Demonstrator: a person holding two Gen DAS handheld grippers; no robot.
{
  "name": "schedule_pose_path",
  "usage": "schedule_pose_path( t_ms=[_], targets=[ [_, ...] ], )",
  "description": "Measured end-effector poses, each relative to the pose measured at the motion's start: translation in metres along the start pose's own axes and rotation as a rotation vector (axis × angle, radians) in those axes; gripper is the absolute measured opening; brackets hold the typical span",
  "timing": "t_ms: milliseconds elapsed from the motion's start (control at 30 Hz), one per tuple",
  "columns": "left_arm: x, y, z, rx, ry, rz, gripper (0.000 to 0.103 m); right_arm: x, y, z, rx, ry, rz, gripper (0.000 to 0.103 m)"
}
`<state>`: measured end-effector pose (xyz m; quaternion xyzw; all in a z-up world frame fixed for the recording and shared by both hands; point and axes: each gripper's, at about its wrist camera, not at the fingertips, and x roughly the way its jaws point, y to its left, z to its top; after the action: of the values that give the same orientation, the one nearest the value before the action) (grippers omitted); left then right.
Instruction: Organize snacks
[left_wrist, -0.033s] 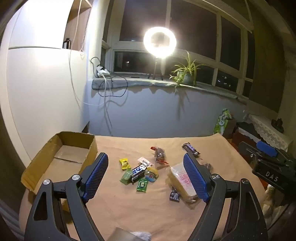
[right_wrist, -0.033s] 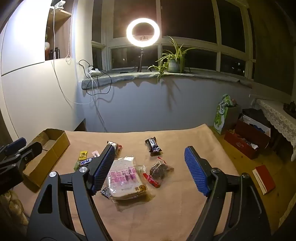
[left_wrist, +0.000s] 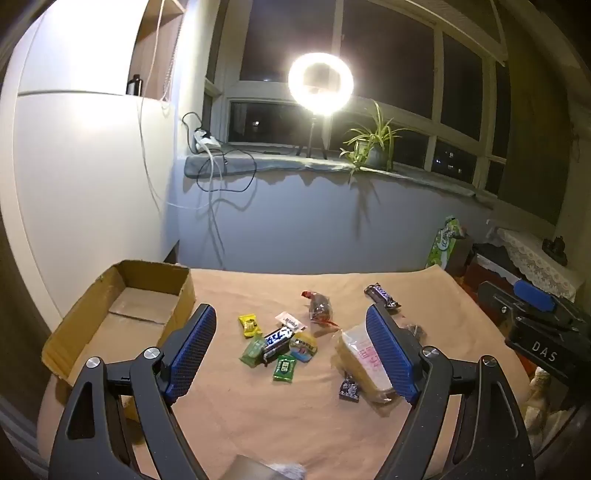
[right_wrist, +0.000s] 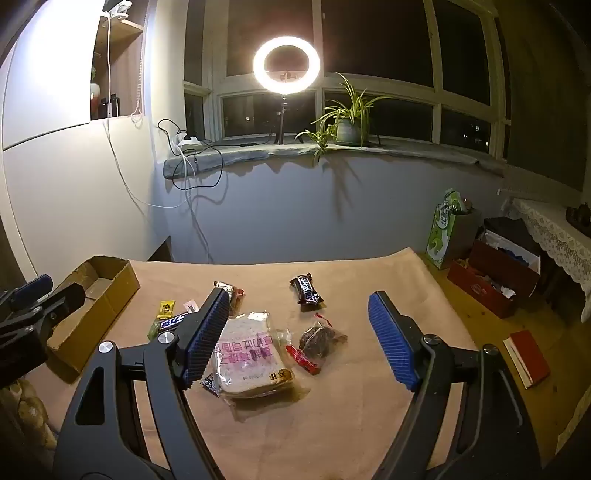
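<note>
Snacks lie scattered on a tan-covered table (left_wrist: 295, 413). A bagged bread slice (right_wrist: 247, 354) lies at the middle, also in the left wrist view (left_wrist: 360, 356). A Snickers bar (right_wrist: 306, 288) lies beyond it and a dark bagged snack (right_wrist: 318, 338) to its right. A cluster of small candies and a dark bar (left_wrist: 277, 338) lies left of the bread. An open, empty cardboard box (left_wrist: 125, 306) stands at the table's left. My left gripper (left_wrist: 291, 350) is open above the candy cluster. My right gripper (right_wrist: 295, 339) is open above the bread and dark snack.
A ring light (left_wrist: 320, 84) and a potted plant (left_wrist: 373, 147) stand on the windowsill behind. A green bag (right_wrist: 445, 229), red boxes (right_wrist: 495, 284) and a red book (right_wrist: 526, 358) sit on the floor to the right. A white wall runs along the left.
</note>
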<state>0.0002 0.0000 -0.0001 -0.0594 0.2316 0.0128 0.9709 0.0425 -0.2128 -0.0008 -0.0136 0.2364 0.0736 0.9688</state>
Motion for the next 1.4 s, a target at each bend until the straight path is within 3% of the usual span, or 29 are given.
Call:
schedule_pose_path(
  t_ms=[300, 1400],
  targets=[
    [0.002, 0.01, -0.013, -0.013, 0.001, 0.003, 0.084, 0.001, 0.001, 0.002, -0.007, -0.02, -0.006, 0.08],
    [0.006, 0.005, -0.002, -0.004, -0.002, 0.054, 0.084, 0.015, 0.005, -0.011, -0.004, 0.005, 0.003, 0.08]
  ],
)
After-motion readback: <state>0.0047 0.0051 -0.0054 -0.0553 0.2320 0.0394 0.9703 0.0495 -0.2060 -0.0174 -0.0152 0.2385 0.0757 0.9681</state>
